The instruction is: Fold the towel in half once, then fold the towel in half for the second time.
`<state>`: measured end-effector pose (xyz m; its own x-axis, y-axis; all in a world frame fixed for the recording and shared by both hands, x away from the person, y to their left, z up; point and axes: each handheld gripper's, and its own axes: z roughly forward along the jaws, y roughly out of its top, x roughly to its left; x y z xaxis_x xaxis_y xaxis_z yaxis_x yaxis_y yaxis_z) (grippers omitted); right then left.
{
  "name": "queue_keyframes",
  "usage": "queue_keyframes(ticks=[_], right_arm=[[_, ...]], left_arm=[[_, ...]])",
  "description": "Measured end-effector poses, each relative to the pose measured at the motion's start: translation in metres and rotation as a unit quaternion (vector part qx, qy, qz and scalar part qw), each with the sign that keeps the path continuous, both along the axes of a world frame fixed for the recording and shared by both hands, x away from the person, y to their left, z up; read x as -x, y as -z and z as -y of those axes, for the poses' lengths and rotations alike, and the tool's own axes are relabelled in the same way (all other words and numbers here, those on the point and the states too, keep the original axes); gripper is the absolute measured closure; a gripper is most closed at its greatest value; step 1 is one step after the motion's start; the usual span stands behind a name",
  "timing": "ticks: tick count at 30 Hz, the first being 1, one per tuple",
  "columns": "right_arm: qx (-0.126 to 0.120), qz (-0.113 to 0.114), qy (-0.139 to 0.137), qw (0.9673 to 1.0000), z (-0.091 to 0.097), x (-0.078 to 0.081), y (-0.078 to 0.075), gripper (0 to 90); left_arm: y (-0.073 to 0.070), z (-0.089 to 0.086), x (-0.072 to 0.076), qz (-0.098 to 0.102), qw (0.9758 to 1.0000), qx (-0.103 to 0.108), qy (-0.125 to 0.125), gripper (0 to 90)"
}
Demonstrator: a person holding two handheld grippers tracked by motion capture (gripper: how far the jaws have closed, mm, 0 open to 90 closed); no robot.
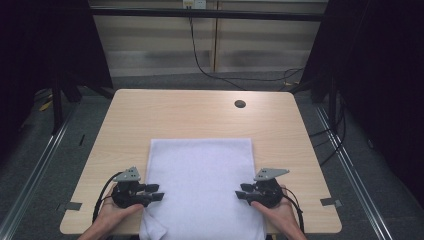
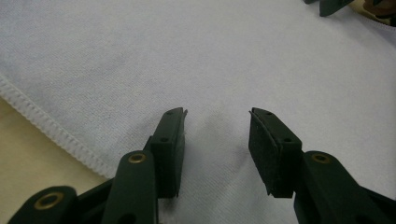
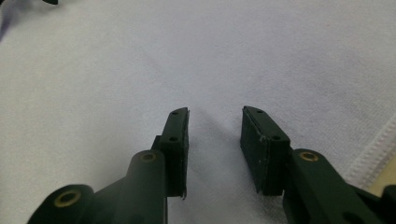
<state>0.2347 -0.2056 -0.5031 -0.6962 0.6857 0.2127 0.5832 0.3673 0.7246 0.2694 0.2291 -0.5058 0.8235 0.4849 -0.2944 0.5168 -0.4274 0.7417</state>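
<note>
Hemstitching on towel (image 2: 51, 130) shows beside left gripper (image 2: 217, 135), seemingly open.

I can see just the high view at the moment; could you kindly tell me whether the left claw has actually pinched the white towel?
Observer: No. In the left gripper view the left claw stands open over the towel, with flat cloth showing in the gap.
Operator: Thank you. And the right one?
Observer: The right claw is open too, with smooth cloth between its pads.
Operator: Is either one near an edge?
Observer: Yes. The towel's stitched hem runs just outside the right claw.
</note>
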Motion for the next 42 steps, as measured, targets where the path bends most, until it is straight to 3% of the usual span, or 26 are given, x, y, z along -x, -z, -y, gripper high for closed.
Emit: queue_keyframes(ticks=[11, 14, 16, 17, 20, 22, 26, 30, 32, 36, 39, 42], right_arm=[[0.010, -0.019, -0.028, 0.9994, 0.000, 0.048, -0.005, 62.6], [0.009, -0.025, -0.036, 0.9990, -0.003, 0.059, -0.006, 62.4], [0.008, -0.026, -0.043, 0.9987, -0.003, 0.061, -0.007, 60.2], [0.003, -0.030, -0.040, 0.9987, -0.002, 0.057, -0.008, 57.7], [-0.012, -0.004, -0.013, 0.9998, 0.004, 0.040, -0.014, 54.1], [-0.024, 0.015, 0.013, 0.9995, 0.011, 0.024, -0.022, 52.0], [-0.021, 0.041, 0.055, 0.9974, 0.027, -0.013, -0.031, 48.1], [-0.019, 0.049, 0.088, 0.9947, 0.039, -0.046, -0.030, 43.6], [-0.018, 0.050, 0.096, 0.9940, 0.042, -0.062, -0.028, 41.5], [-0.016, 0.041, 0.098, 0.9942, 0.041, -0.088, -0.018, 39.0], [-0.019, 0.025, 0.098, 0.9947, 0.040, -0.098, -0.009, 37.8], [-0.028, 0.013, 0.094, 0.9951, 0.038, -0.103, -0.001, 38.7]], left_arm=[[-0.002, -0.009, 0.039, -0.033, 0.9986, 0.011, 0.040, 55.8], [-0.005, -0.011, 0.047, -0.031, 0.9984, 0.003, 0.047, 55.7], [-0.008, -0.012, 0.044, -0.023, 0.9986, -0.002, 0.048, 52.4], [-0.010, -0.012, 0.040, -0.016, 0.9991, -0.002, 0.041, 51.6], [-0.019, -0.014, 0.015, 0.002, 0.9998, 0.019, 0.001, 50.5], [-0.026, -0.014, -0.007, 0.014, 0.9995, 0.020, -0.021, 49.6], [-0.032, -0.014, -0.047, 0.034, 0.9965, 0.020, -0.074, 47.8], [-0.028, -0.015, -0.075, 0.027, 0.9924, 0.036, -0.114, 43.6], [-0.024, -0.014, -0.083, 0.024, 0.9921, 0.016, -0.122, 42.5], [-0.014, -0.013, -0.097, 0.015, 0.9901, 0.026, -0.137, 40.0], [-0.006, -0.014, -0.102, 0.008, 0.9910, 0.005, -0.134, 38.3], [0.000, -0.017, -0.104, -0.001, 0.9920, 0.005, -0.126, 38.5]])
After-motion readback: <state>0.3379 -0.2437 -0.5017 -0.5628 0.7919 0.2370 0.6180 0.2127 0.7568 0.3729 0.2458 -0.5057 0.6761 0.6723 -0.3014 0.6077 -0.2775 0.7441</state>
